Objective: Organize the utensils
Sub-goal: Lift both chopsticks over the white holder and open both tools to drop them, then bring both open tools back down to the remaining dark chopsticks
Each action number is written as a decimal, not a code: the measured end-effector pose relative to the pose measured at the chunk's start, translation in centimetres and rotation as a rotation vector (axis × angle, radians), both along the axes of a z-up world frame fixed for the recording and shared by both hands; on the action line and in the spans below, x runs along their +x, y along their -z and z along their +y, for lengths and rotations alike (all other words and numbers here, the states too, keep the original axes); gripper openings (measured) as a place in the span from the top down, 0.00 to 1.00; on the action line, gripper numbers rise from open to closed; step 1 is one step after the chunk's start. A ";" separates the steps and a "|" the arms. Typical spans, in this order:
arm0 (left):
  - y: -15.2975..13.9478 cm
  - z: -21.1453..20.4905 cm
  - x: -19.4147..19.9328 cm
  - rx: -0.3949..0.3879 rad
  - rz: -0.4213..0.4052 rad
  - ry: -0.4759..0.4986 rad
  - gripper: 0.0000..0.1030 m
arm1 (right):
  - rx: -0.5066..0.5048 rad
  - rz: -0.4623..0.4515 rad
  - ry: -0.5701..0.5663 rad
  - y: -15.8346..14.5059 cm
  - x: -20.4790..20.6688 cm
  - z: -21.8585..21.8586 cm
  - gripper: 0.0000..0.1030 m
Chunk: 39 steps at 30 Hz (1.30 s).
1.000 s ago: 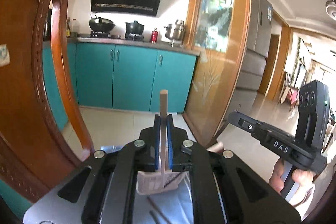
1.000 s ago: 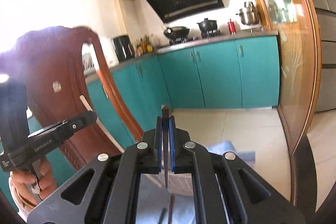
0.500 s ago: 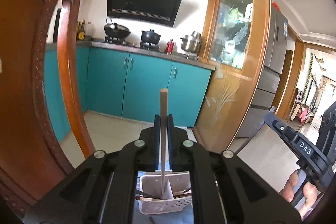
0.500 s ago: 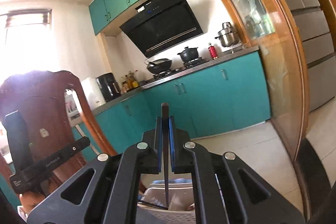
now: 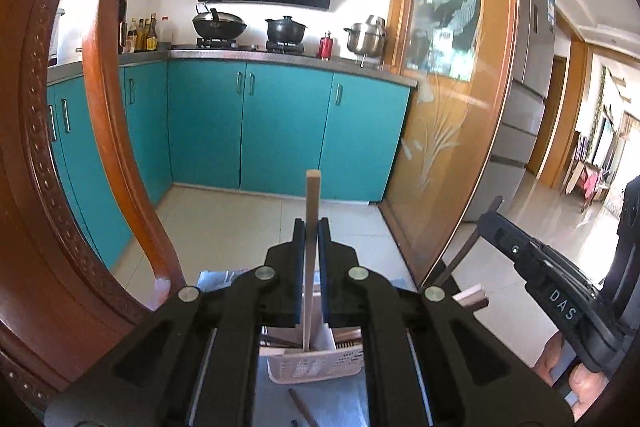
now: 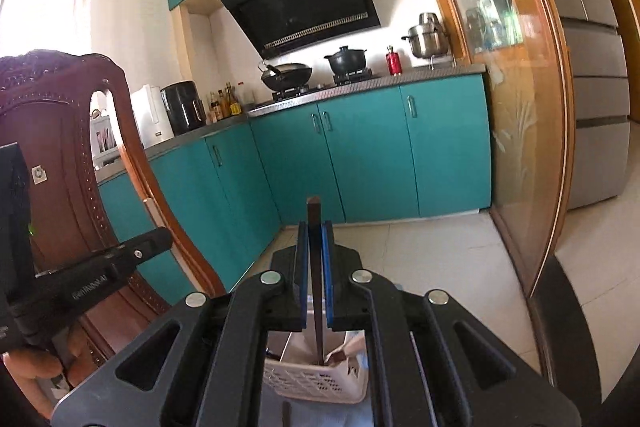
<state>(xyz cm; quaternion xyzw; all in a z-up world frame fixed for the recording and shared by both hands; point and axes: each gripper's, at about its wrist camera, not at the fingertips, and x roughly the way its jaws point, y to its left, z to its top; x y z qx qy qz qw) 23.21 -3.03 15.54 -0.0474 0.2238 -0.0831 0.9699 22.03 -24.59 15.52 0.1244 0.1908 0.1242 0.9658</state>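
The left gripper [image 5: 311, 227] has its jaws clamped on an upright pale wooden chopstick [image 5: 311, 211]; the right gripper [image 6: 315, 231] grips a dark chopstick [image 6: 314, 227]. Both tips reach down into the white perforated basket [image 6: 316, 385] just below, near a carved wooden chair [image 5: 48, 187].

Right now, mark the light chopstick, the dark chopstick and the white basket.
light chopstick [image 5: 312, 203]: left wrist view, upper shaft above the pads.
dark chopstick [image 6: 313, 213]: right wrist view, top end above the pads.
white basket [image 6: 308, 383]: right wrist view, perforated front wall.
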 end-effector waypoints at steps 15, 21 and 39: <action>0.4 0.3 -1.7 0.005 -0.008 -0.032 0.84 | -0.013 -0.013 0.001 0.0 -2.2 0.2 0.79; -1.1 0.9 -4.1 0.033 -0.070 -0.059 0.79 | 0.000 -0.055 -0.065 -2.2 -5.0 0.3 0.76; -0.2 3.2 -8.0 0.112 -0.077 -0.155 0.53 | -0.414 0.667 -0.370 21.8 -0.9 13.6 0.76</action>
